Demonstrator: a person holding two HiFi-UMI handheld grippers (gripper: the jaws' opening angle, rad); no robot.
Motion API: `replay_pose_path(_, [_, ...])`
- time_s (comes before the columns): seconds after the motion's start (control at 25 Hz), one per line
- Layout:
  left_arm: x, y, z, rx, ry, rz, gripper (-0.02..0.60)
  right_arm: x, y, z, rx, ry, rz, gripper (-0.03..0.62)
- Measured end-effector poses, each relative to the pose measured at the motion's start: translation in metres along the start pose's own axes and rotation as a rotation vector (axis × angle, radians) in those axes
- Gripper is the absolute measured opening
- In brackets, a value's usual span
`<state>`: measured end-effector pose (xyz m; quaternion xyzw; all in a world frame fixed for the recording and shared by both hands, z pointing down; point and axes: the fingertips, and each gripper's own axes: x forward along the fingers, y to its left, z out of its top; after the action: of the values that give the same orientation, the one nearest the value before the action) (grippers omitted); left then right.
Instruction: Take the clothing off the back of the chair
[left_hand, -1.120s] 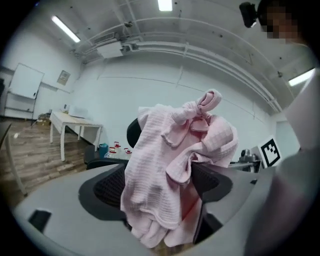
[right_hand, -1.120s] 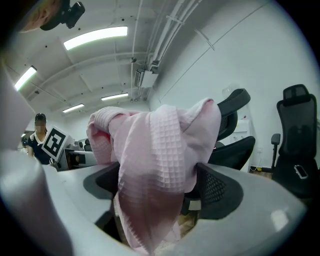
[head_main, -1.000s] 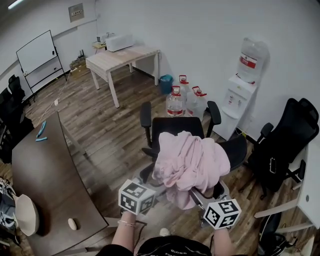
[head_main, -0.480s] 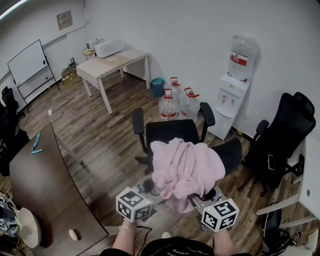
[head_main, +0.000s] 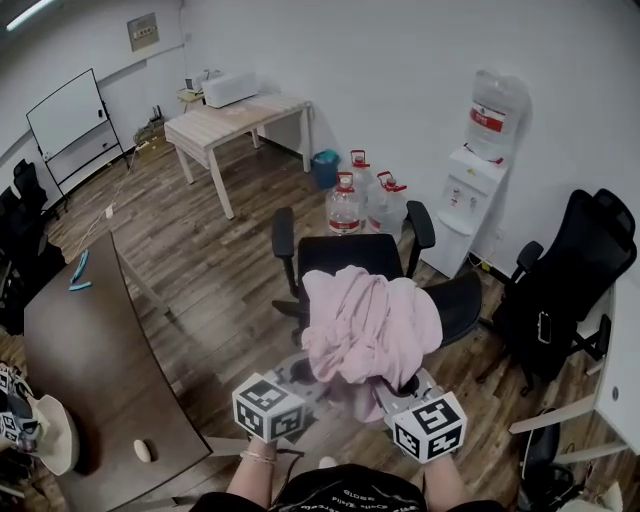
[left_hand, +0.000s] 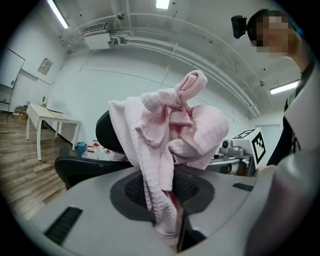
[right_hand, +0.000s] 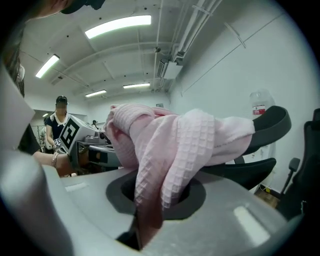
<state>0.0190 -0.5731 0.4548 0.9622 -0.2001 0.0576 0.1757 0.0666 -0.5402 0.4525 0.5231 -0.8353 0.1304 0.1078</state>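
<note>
Pink waffle-knit clothing (head_main: 368, 325) lay bunched over the back of the black chair (head_main: 352, 256), with the backrest side toward the person and the seat and armrests beyond it. Most of the fabric was heaped on top, and a tail hung down the near side. The left gripper (left_hand: 172, 227) had a hanging fold between its jaws. They were closing, already narrow, and the cloth was pinched in the slot. Same for the right gripper (right_hand: 140, 225): jaws closing onto a fold on the garment's right side, fabric squeezed between them. Step in hand looked like the grasp, with both pinches going on and the lift-off not yet done, since the garment rested on the backrest. My read of the next move: raise both hands together until the bunch clears the top of the backrest, then draw it toward the person. Risks were that the pinches held only thin folds, so the heap could slide out or drop forward onto the seat. Cloth could also catch on the backrest edge or an armrest, and a chair like that probably swivels or rolls if tugged sideways. Around it, water bottles (head_main: 345, 205) and a water dispenser (head_main: 482, 165) stood past the chair by the wall, well apart. A second black chair (head_main: 575, 270) stood at the right and a dark table (head_main: 85, 350) at the left. Nothing stood in the pull-back path.
</note>
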Motion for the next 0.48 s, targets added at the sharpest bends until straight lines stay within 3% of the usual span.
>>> replay_pose_path(0.48, [-0.022,-0.049,0.005,0.147,-0.045,0.077,0.089,-0.041,0.026,0.017,-0.150,-0.124,0.060,0.052])
